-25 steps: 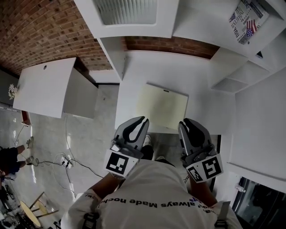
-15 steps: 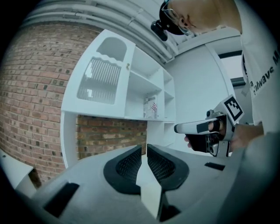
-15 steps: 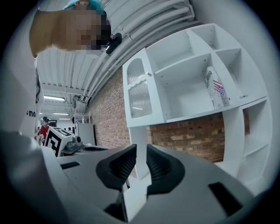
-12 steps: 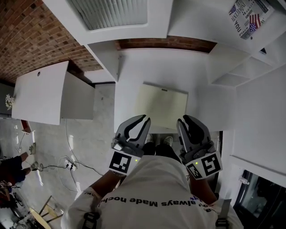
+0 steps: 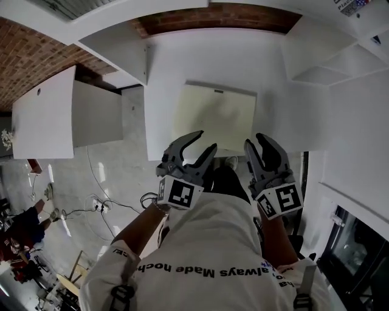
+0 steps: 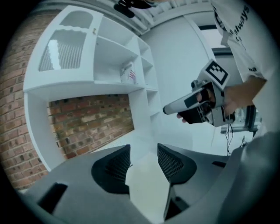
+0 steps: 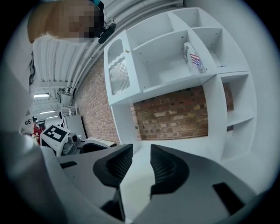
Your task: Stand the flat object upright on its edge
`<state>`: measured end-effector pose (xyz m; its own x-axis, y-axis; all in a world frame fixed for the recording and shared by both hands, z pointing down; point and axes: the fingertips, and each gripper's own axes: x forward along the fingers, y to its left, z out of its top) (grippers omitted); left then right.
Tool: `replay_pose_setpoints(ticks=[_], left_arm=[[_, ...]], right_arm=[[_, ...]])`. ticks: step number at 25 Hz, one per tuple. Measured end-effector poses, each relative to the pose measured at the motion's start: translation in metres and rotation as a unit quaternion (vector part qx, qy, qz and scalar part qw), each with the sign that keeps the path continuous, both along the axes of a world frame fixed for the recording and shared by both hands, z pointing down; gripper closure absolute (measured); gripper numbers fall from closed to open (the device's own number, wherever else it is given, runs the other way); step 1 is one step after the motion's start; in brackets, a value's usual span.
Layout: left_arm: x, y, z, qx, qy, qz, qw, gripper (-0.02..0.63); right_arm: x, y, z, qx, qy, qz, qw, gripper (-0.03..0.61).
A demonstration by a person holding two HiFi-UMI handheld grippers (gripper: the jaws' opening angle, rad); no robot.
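Pale flat board [image 5: 216, 118] lies on a white counter [image 5: 194, 67] beneath white shelves [image 5: 325, 51], brick wall [image 5: 219, 15] behind. Left gripper [image 5: 205, 141] and right gripper [image 5: 256, 141] hover over its near edge, fingers just opening partway, empty.

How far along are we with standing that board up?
Done: nothing yet; the pale board lies flat on the white desk. In hand: left gripper and right gripper at its near edge, jaws just opening, gripping nothing. Left: grip it, tip it upright.
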<state>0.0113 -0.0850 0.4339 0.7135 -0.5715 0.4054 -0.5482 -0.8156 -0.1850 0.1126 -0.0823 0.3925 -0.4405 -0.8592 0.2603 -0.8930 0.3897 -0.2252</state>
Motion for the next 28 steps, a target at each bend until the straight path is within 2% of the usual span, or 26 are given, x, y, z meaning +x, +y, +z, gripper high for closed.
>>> replay_pose_setpoints(ticks=[3, 7, 14, 21, 28], left_arm=[[0.011, 0.005, 0.045, -0.005, -0.053, 0.033, 0.9980, 0.405], [0.021, 0.015, 0.086, -0.010, -0.101, 0.069, 0.9925, 0.372], [0.029, 0.036, 0.162, -0.001, -0.192, 0.129, 0.9729, 0.341], [0.023, 0.038, 0.220, 0.013, -0.262, 0.155, 0.9526, 0.309], [0.022, 0.037, 0.249, 0.043, -0.307, 0.172, 0.9352, 0.307]], right_arm=[[0.009, 0.001, 0.036, -0.028, -0.008, 0.008, 1.000, 0.449], [0.017, 0.008, 0.078, -0.073, -0.016, 0.019, 0.997, 0.414], [0.036, 0.018, 0.144, -0.124, -0.032, 0.039, 0.991, 0.383], [0.044, 0.022, 0.209, -0.184, -0.076, 0.063, 0.978, 0.354], [0.046, 0.026, 0.255, -0.224, -0.111, 0.079, 0.965, 0.350]])
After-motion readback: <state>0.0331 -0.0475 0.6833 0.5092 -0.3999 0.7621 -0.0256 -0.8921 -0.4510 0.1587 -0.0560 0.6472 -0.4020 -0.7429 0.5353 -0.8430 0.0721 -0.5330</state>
